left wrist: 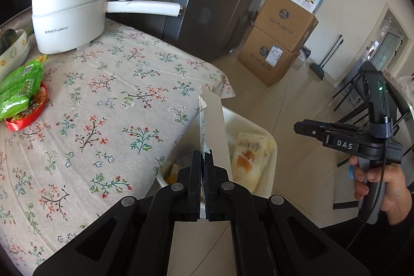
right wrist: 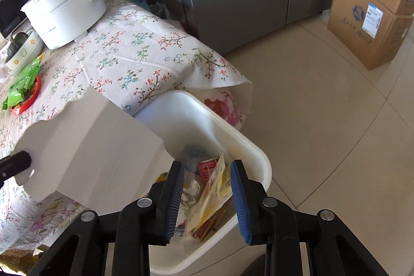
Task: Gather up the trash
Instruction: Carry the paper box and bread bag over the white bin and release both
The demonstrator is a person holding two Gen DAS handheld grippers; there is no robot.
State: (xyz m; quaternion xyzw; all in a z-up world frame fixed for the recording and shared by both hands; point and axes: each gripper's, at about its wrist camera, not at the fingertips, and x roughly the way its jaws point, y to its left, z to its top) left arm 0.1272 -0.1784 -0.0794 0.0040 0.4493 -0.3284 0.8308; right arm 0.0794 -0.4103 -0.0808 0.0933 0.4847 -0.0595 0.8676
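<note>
left claw (left wrist: pixel 204 159) clamps card (left wrist: pixel 214 126) | floral tablecloth (left wrist: pixel 103 105) | tiled floor (right wrist: pixel 323 120)

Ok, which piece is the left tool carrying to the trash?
Start at the floral tablecloth, then its near edge, where the white bin sits. The flat white card above it, pinched in the left tool, is plain and torn-edged, unlike the printed wrappers below.

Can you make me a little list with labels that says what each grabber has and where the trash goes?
left tool: shut on flat white torn cardboard piece, held above the bin's edge
right tool: open, empty, above the bin
white plastic trash bin: on the floor beside the table, wrappers inside
table with flowery cloth: green snack packets, white electric pot
</note>
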